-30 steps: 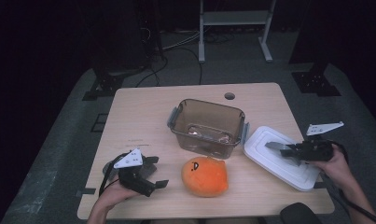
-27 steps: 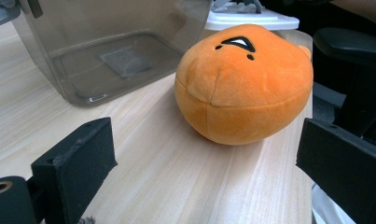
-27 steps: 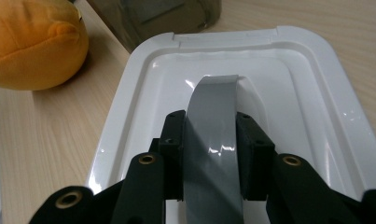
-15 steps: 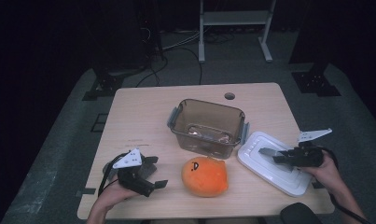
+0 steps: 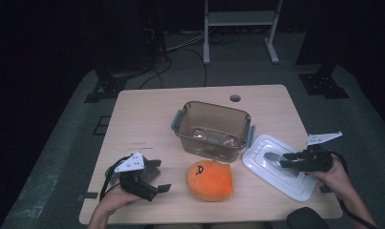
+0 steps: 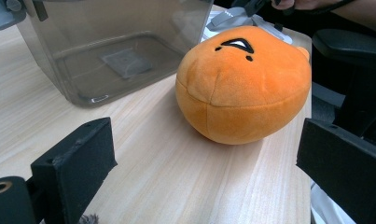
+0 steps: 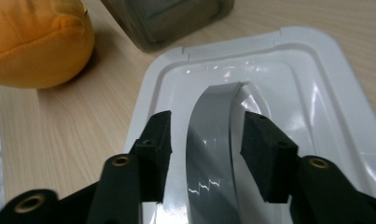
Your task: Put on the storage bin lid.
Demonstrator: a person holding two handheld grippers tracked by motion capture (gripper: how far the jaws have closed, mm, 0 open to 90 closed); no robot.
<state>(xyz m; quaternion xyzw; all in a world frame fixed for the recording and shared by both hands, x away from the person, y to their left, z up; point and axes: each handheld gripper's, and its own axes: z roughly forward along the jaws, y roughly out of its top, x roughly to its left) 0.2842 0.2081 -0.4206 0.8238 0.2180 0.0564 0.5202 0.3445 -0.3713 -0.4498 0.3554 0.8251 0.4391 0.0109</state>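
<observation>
On-table white lid [image 5: 281, 167] now lies released, right gripper [image 5: 276, 160] jaws just parted around its handle.

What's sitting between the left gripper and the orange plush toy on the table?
Nothing visible. The left gripper rests open on the table, jaws pointing at the orange plush toy, with bare wood between them. The clear plastic container stands behind, off that line.
</observation>
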